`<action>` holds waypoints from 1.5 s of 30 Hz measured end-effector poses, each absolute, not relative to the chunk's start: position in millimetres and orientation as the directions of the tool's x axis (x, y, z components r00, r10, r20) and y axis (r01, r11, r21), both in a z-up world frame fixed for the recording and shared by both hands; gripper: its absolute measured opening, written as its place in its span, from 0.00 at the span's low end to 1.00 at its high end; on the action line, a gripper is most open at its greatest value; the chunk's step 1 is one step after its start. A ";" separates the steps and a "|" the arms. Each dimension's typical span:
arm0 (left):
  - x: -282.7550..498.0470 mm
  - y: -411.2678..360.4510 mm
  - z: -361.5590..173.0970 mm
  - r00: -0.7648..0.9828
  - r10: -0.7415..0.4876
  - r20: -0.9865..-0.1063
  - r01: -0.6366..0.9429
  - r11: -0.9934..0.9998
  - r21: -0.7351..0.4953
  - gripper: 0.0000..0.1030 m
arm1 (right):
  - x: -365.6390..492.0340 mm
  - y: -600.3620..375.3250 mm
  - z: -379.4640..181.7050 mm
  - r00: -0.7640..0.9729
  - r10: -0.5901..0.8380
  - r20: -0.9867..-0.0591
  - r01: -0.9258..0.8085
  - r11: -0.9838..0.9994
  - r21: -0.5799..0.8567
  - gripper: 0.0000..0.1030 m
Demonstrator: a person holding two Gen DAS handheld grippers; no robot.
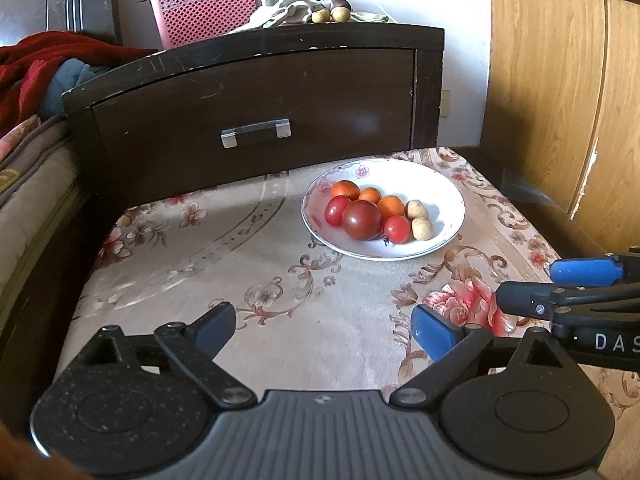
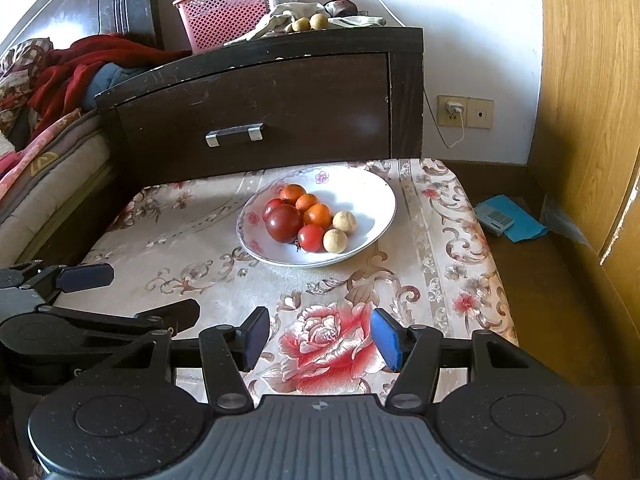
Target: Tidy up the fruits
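Fruit sits gathered in a white floral plate (image 1: 448,184) on the flower-patterned surface (image 1: 240,264), just in front of the dark drawer cabinet (image 1: 256,92). Left of the plate the cloth lies bare, and the left tongs (image 1: 324,330) hover low over it with fingers spread wide, pinching nothing. Inside the plate, from its left side: a small red tomato (image 1: 336,210) touching a large dark red tomato (image 1: 362,219), three orange fruits (image 1: 345,190) behind them, another red tomato (image 1: 397,229), then two pale round longans (image 1: 417,209) at the right. Nearer the camera and right of the plate, the right tongs (image 2: 320,338) are likewise spread and empty above a red rose print (image 2: 332,340)
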State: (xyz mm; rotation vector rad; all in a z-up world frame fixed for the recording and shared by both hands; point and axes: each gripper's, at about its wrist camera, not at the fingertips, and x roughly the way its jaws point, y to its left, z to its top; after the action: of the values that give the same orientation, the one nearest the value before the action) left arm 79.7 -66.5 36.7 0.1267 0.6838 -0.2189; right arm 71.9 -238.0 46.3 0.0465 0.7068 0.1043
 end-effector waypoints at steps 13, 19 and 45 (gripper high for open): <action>61.9 -59.3 33.3 0.730 -0.146 -0.667 0.216 0.976 0.022 1.00 | 49.5 -231.7 44.4 0.750 0.113 -0.652 -0.084 0.994 0.076 0.51; 50.7 -56.8 32.8 0.727 -0.145 -0.672 0.213 0.977 0.020 1.00 | 38.6 -229.6 43.5 0.745 0.109 -0.658 -0.084 0.994 0.070 0.51; 4.2 -46.0 26.3 0.711 -0.121 -0.693 0.212 0.976 0.047 1.00 | -7.5 -217.4 30.7 0.703 0.113 -0.702 -0.104 0.993 0.056 0.52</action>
State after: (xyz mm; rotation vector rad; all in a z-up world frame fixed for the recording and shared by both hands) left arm 4.2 -46.0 26.3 0.1265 0.7580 -0.1847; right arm -7.5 -217.4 30.7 0.0128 0.7820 0.1207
